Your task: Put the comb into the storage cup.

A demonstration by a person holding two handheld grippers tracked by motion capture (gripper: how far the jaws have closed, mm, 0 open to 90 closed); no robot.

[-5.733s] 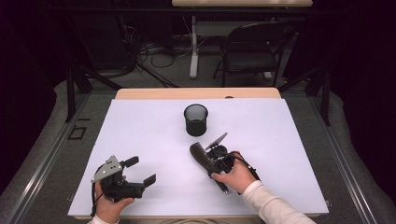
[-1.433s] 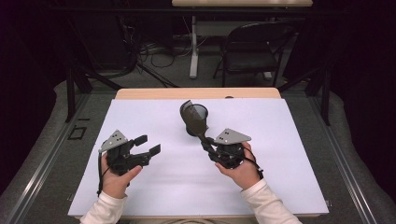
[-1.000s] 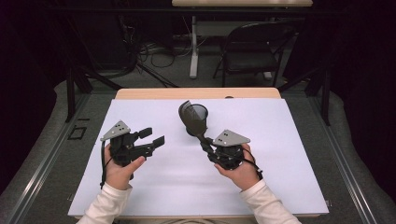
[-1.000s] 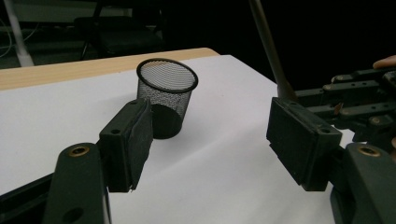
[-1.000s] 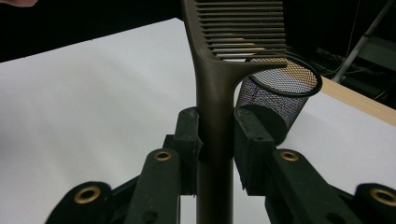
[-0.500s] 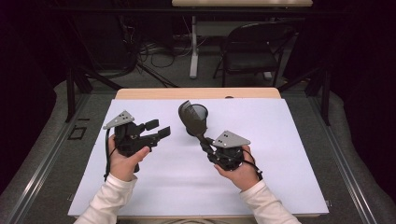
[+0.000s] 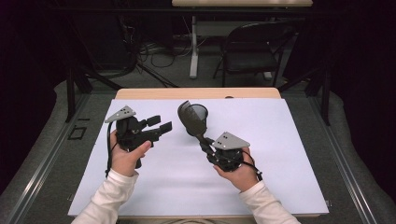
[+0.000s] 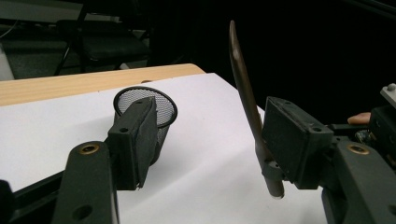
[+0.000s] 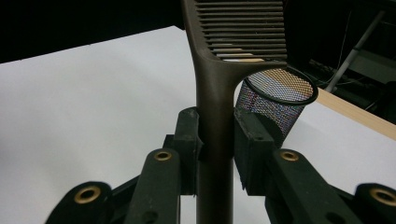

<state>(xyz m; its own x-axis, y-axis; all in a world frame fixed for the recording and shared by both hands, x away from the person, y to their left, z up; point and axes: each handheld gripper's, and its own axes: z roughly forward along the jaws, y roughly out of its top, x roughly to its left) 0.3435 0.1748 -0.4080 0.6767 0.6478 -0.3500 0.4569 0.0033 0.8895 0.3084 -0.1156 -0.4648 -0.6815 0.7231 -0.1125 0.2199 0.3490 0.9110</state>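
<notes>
White sheet (image 7: 289, 154) over a wooden table (image 7: 154, 93), whose bare far edge shows beyond the sheet. Item one: a dark brown comb (image 7: 190, 117), broad-toothed head and slim handle, raised off the sheet near the table's middle, head tilted up and toward the far left; in the right gripper view its handle (image 9: 214, 154) runs straight up between the pads and its teeth spread at the top of that view. Item two: a black mesh cup (image 7: 201, 112), upright on the sheet at the far middle, just behind the comb's head in the high view and partly covered by it; open rim seen in the left gripper view (image 8: 145, 108) and in the right gripper view (image 9: 279, 93). Right gripper (image 7: 205, 143): held in the person's right hand (image 7: 239, 173) at the near right, grey plate on top, jaws clenched on the comb's handle, pads pressing both sides. Left gripper (image 7: 158, 127): held in the person's left hand (image 7: 125, 156) at the left, clear of the sheet, pointing right toward the comb; jaws parted with a gap between the pads, gripping nothing, and they have just been closing a little. In the left gripper view the comb stands edge-on (image 8: 245, 100) in front of its right-hand jaw, not clamped. White sleeves on both forearms. Black chair (image 7: 254, 49) on the floor beyond the table.
</notes>
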